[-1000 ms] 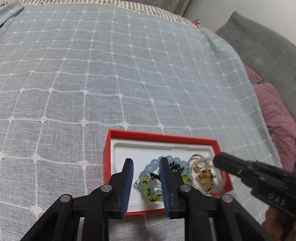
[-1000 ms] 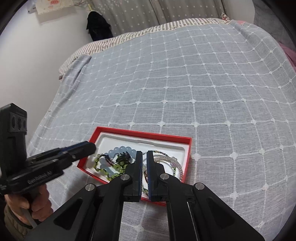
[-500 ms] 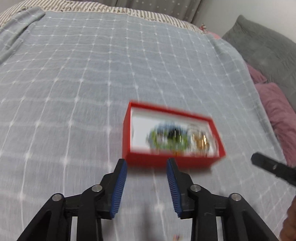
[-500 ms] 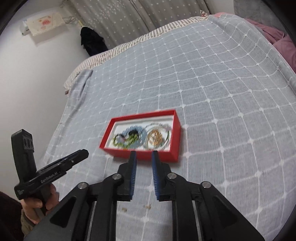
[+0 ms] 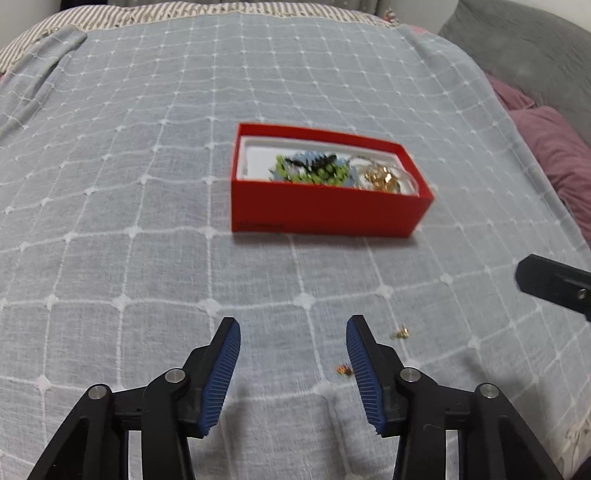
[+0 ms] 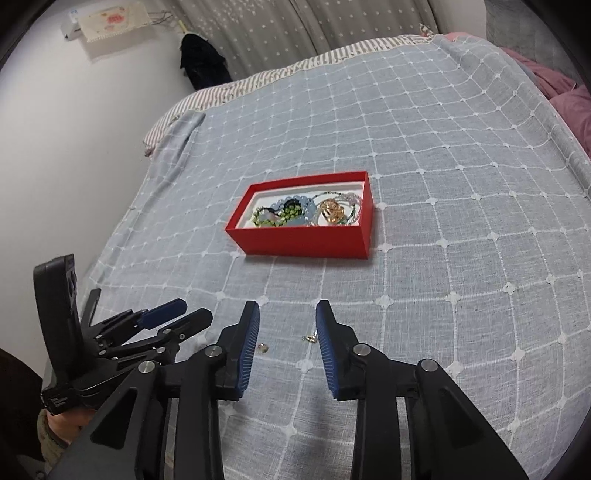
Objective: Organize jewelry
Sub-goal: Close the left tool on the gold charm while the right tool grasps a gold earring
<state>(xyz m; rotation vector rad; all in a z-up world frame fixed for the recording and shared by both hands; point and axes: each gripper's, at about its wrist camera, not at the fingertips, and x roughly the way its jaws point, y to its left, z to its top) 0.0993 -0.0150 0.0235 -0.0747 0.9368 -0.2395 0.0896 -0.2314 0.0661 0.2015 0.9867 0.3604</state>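
Bed bears two tiny, light, slippery earrings at six o'clock of red box; pinch each whole; left hand-held gripper and right hand-held gripper are opening, empty.

A bedroom at home.
A bed under a grey-blue checked bedspread fills both views, with purple pillows at one side, dotted curtains behind, and a wall-mounted air conditioner.

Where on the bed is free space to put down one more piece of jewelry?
Bare bedspread lies beyond and on both sides of the red box. The box is crowded with bracelets. Two small pieces lie near the open, empty left gripper and right gripper.
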